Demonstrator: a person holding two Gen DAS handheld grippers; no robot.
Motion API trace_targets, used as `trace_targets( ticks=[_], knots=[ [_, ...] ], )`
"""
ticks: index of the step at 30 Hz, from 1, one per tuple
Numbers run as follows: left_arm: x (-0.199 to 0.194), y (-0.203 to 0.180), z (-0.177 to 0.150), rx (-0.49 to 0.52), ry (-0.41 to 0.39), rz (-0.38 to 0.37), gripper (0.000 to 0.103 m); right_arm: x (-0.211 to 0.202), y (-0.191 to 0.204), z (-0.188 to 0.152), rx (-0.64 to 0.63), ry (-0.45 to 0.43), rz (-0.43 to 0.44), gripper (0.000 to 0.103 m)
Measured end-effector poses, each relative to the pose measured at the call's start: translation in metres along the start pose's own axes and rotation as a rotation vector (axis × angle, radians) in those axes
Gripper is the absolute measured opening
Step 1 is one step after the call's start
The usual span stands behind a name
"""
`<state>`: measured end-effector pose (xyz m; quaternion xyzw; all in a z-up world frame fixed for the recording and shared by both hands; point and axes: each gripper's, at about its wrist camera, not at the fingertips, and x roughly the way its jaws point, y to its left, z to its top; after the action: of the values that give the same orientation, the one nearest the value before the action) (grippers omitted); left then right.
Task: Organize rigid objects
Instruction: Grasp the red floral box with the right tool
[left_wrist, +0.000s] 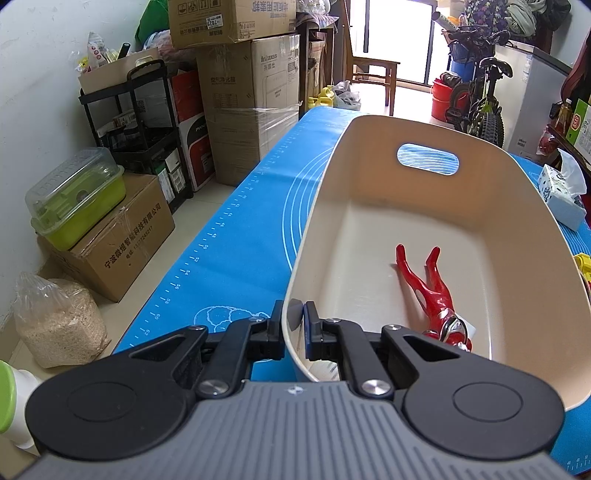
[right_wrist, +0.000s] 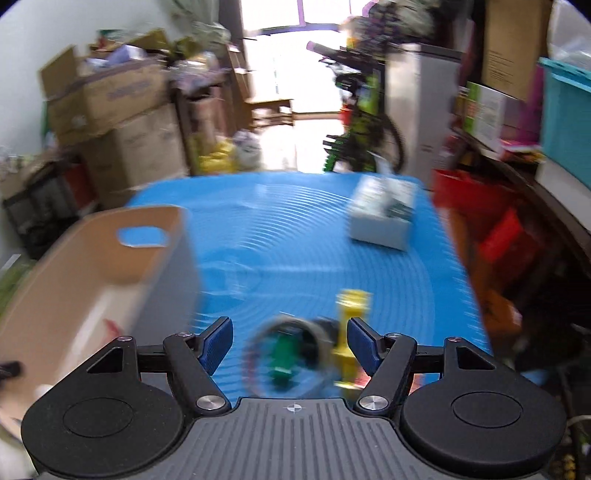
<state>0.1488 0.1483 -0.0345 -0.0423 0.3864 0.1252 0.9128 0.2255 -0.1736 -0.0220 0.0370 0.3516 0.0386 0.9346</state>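
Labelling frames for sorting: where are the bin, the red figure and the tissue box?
bin (left_wrist: 428, 122), left wrist view, far rim above the handle cutout
red figure (left_wrist: 437, 295), left wrist view, its torso
tissue box (right_wrist: 380, 218), right wrist view, its side

Far left, stacked cardboard box (left_wrist: 255, 96): "空气净化器". Top box (left_wrist: 229, 18), white sticker: "7029". Near-left floor carton (left_wrist: 122, 240): "宁波微煜智能科技有限公司". Blue mat (left_wrist: 236, 236) on the counter: ruler numerals 48–62 along its left edge.
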Motion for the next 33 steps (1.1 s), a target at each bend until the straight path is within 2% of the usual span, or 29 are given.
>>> trace_targets(
  ticks=[5,12,19,31,32,33],
  knots=[
    [0.000,0.000,0.000,0.002,0.000,0.001,0.012,0.016,-0.036,-0.016,0.045,0.034,-0.098,0.074],
    [-0.001,0.001,0.000,0.002,0.000,0.001,0.012,0.034,-0.061,-0.029,0.095,0.074,-0.155,0.074],
    [0.000,0.001,0.000,0.002,0.000,0.001,0.012,0.048,-0.061,-0.038,0.079,0.091,-0.157,0.074],
    [0.000,0.000,0.000,0.002,0.000,0.002,0.012,0.068,-0.062,-0.038,0.133,0.102,-0.156,0.075],
    [0.000,0.000,0.000,0.002,0.000,0.002,0.012,0.068,-0.062,-0.039,0.125,0.100,-0.150,0.072],
    [-0.001,0.001,0.000,0.001,-0.001,0.003,0.012,0.067,-0.063,-0.039,0.119,0.100,-0.137,0.061]
  ],
)
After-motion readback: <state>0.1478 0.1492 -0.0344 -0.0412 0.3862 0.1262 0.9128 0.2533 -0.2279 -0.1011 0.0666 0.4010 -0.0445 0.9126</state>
